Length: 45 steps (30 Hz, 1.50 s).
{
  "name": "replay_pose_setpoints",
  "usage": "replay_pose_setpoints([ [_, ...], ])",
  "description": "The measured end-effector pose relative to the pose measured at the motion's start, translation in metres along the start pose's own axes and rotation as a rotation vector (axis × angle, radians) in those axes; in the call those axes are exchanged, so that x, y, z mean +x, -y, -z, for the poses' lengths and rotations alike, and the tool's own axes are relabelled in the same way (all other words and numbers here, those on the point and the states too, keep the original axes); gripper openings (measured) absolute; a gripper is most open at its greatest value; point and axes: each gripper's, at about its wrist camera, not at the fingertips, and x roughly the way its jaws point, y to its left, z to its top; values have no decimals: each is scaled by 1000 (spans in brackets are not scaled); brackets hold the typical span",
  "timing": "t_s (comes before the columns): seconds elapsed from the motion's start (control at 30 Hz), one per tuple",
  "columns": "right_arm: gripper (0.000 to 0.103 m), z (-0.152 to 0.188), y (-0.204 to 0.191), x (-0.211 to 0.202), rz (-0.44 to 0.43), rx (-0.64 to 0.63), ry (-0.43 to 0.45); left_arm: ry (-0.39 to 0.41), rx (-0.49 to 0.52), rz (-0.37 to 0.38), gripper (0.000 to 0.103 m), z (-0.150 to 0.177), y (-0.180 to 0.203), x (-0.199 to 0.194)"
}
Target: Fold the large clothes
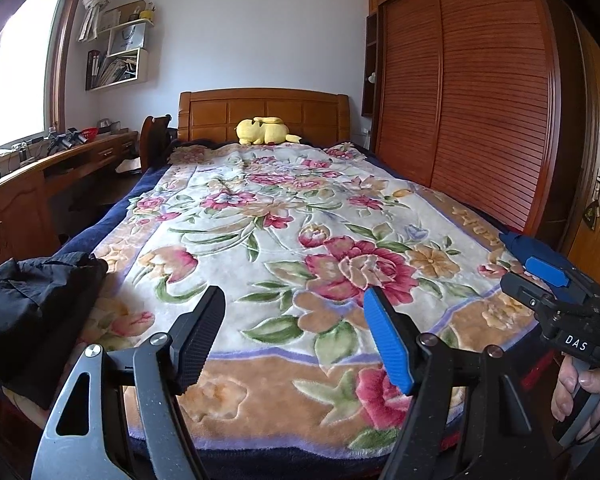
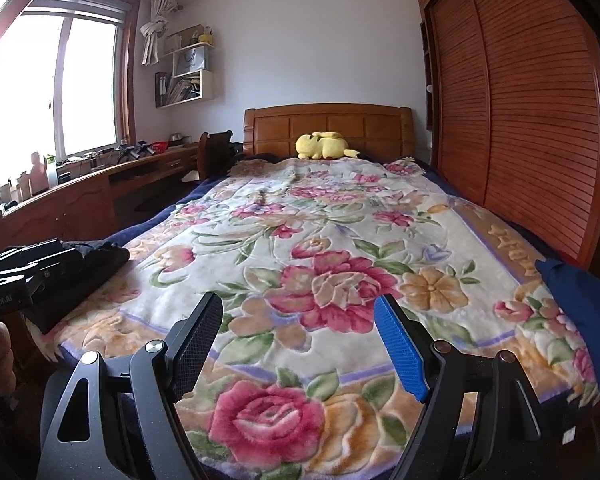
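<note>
Both claws, left gripper (image 1: 294, 334) and right gripper (image 2: 300, 344), gape empty over the bed's (image 1: 260, 208) foot edge; black garment (image 1: 28, 304) at left corner, blue garment (image 2: 580, 300) at right edge.

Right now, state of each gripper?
Left gripper: open, nothing between the fingers, over the blanket.
Right gripper: open, holding nothing, also over the blanket.
</note>
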Motion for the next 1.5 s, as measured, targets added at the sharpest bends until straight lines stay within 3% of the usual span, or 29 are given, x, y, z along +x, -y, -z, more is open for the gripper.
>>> replay_pose_setpoints([
  [1.5, 80, 2, 3, 0, -9, 10, -4, -5, 0, -3, 73, 4, -2, 1],
])
